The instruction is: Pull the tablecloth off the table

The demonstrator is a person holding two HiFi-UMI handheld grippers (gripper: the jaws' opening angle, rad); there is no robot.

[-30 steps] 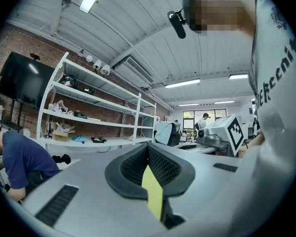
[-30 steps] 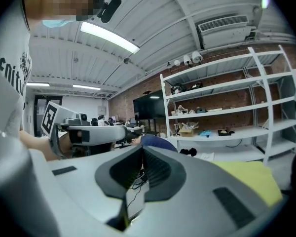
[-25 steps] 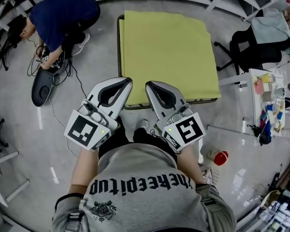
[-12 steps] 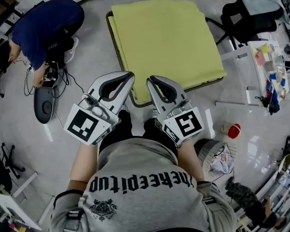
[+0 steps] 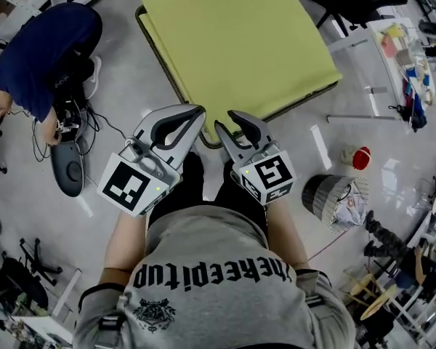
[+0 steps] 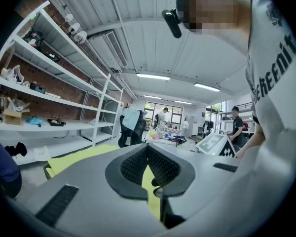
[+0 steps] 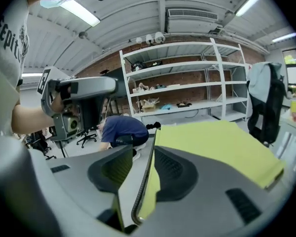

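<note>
Head view: yellow tablecloth point(image 5: 240, 42) spread over tabletop point(image 5: 158, 53), at 12 o'clock from both hand-held grippers. Left hand-held gripper point(image 5: 200, 111) and right hand-held gripper point(image 5: 225, 120) side by side at cloth's near corner. Crouching person in blue point(image 5: 43, 49) at 10 o'clock.

Left gripper view: left hand-held gripper point(image 6: 148, 149) jaws pressed together, strip of yellow cloth pinched between them; tablecloth point(image 6: 84, 154) at 9 o'clock.

Right gripper view: right hand-held gripper point(image 7: 147, 144) jaws opening, gap showing, cloth edge between them lying against right-side jaw; tablecloth point(image 7: 217, 142) stretches toward 2 o'clock.
</note>
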